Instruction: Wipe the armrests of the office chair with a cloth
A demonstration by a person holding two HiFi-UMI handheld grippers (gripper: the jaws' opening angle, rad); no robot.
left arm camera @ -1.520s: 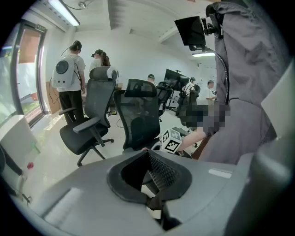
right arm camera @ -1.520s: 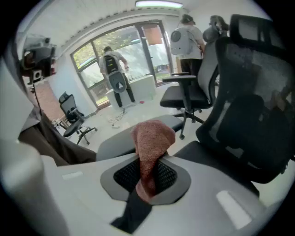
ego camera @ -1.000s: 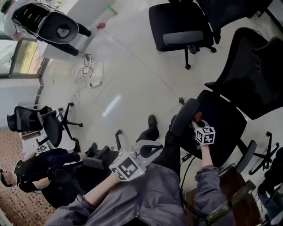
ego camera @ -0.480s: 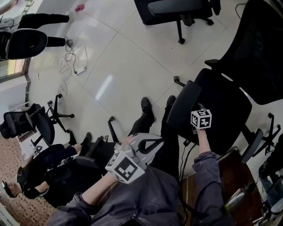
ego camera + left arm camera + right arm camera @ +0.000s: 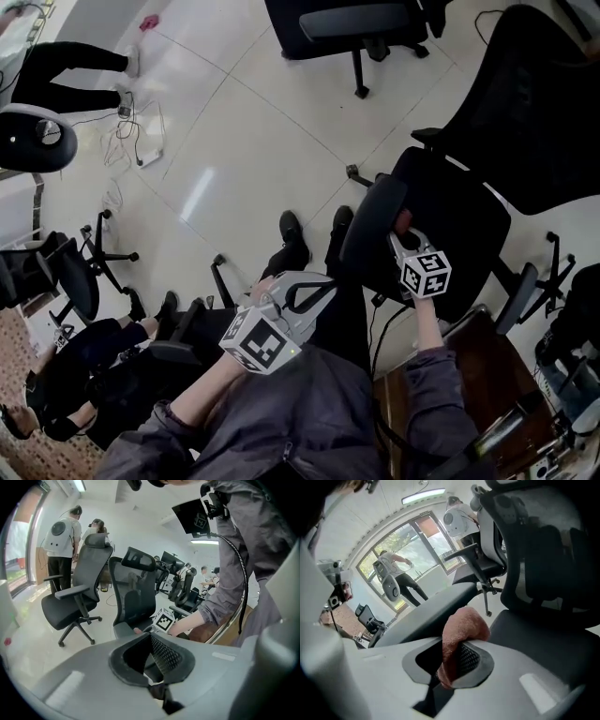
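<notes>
Holding the pink cloth [image 5: 461, 632] at the seat-side edge of the office chair's nearer armrest [image 5: 372, 234], the right gripper [image 5: 403, 236] has its jaws clamped on the fabric, so wiping looks under way on this first rest. The left gripper [image 5: 326, 286] hangs closed and empty over the person's lap. The far armrest [image 5: 518, 300] seems not yet done.

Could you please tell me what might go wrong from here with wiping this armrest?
The cloth is pinched by a fold in the right gripper and could pull free dragging along the armrest. The chair sits on casters on glossy floor, and the left gripper, shut and empty, is not bracing it, so pushing might roll it.
</notes>
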